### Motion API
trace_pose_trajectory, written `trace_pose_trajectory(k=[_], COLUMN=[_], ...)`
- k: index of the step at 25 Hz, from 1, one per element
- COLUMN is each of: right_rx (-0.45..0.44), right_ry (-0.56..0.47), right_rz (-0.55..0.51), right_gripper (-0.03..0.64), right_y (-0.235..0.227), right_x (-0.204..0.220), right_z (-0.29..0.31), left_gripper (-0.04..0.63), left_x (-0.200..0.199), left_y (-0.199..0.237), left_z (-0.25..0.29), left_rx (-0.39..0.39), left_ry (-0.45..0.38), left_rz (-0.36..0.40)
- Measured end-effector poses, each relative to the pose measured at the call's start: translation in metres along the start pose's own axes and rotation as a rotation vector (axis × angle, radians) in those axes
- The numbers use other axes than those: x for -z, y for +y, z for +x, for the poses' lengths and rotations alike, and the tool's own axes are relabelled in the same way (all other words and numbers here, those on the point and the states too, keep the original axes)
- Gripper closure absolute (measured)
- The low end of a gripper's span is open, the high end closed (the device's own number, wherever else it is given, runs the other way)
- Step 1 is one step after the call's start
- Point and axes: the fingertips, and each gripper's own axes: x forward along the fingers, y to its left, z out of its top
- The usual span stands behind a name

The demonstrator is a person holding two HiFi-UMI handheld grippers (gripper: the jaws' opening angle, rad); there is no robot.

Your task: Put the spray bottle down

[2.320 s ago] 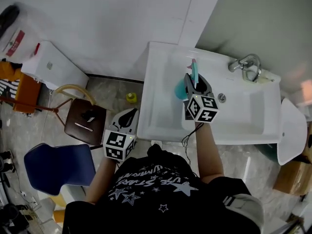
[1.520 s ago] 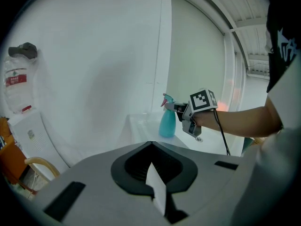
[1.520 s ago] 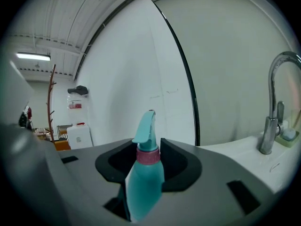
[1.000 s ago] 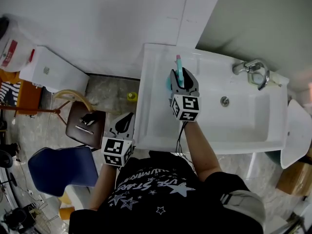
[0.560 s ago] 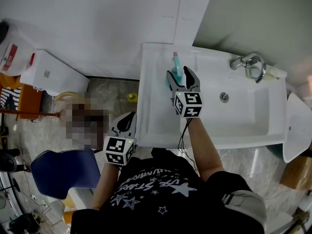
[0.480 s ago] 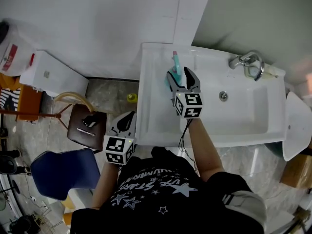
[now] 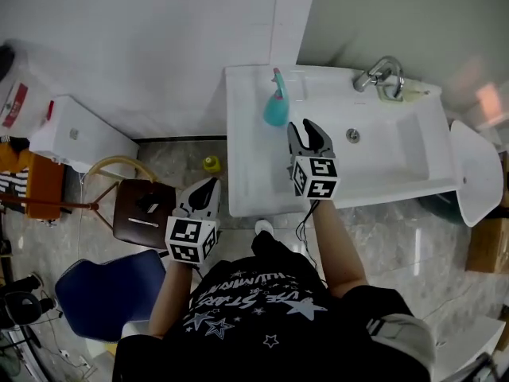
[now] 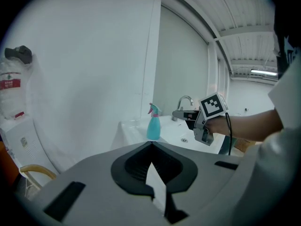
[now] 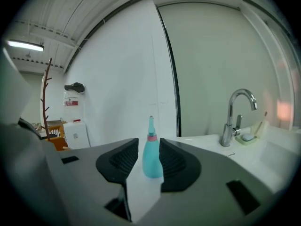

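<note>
**Q:** Where is the spray bottle [image 7: 275,111]?
**A:** It stands upright on the far-left ledge of the sink [image 7: 246,173].

**Q:** And the grippers?
**A:** Your right gripper [image 7: 307,134] is near the bottle but apart from it. Its jaws are apart and closing, with nothing between them. Your left gripper [image 7: 208,188], off the sink's left edge, has its jaws together.

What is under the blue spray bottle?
The spray bottle stands on the flat ledge of the white sink. The spot right beneath its base is covered.

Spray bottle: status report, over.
Right gripper clear, fingers closing on nothing. Left gripper shut. Spray bottle upright on sink ledge by the wall. Nothing in the way.
</note>
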Motion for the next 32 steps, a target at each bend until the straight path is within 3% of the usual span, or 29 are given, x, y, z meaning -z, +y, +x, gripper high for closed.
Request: trace_pose_trajectory(k=[8,16,25,32], right_rx=[0.130,0.208,0.228,0.284], right_ry=[-0.053,-0.058,-0.030,0.021], right_rz=[0.019,0.004,-0.010,-0.013], right_gripper=[0.603,0.604,0.604,0.604], right_y=[0.024,0.074,0.148,0.165], right_x=[-0.008,0.004,0.040,0.071], right_z=[-0.091,-0.175,-0.267,-0.346], left_gripper=[0.580,0.580,0.580,0.580], left_x=[0.017,0.055,0.109,0.135], left_y=[-0.011,-0.014,-0.012,-0.035], left_z=[-0.066,-0.137,-0.217,-0.251], left_rx=[0.078,0.140,0.197,0.259], left_ry=[-0.045,-0.065,-0.047,-0.035], left_rz=[0.031,0.045,0.033,0.039])
